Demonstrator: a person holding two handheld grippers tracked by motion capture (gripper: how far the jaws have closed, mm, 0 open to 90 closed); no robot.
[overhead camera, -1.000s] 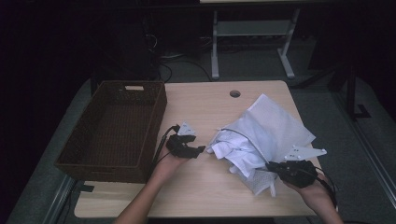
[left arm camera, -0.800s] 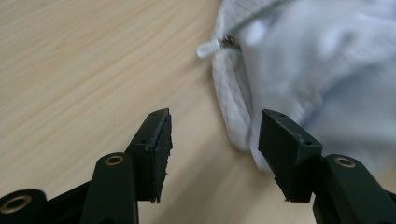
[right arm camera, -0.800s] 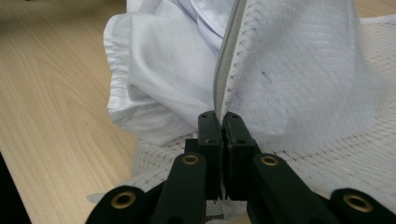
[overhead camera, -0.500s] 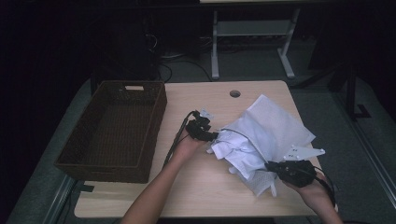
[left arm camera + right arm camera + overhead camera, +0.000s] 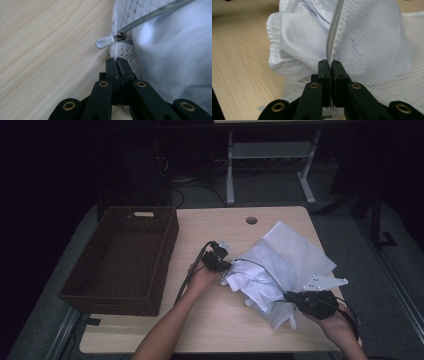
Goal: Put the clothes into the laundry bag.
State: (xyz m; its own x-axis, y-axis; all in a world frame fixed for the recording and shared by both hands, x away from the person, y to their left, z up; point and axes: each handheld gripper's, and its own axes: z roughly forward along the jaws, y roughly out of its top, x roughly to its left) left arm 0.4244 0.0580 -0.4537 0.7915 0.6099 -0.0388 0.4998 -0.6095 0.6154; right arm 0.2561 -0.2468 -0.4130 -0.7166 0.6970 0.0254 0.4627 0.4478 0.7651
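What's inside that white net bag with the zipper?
White clothing bulges out of the mesh bag where its grey zipper is open. It looks like a shirt, but how much more is inside stays hidden behind the mesh.

The high view looks down from the near side; both gripper views sit close, sharing the mesh bag [image 5: 287, 265] on the bench [image 5: 200, 227].
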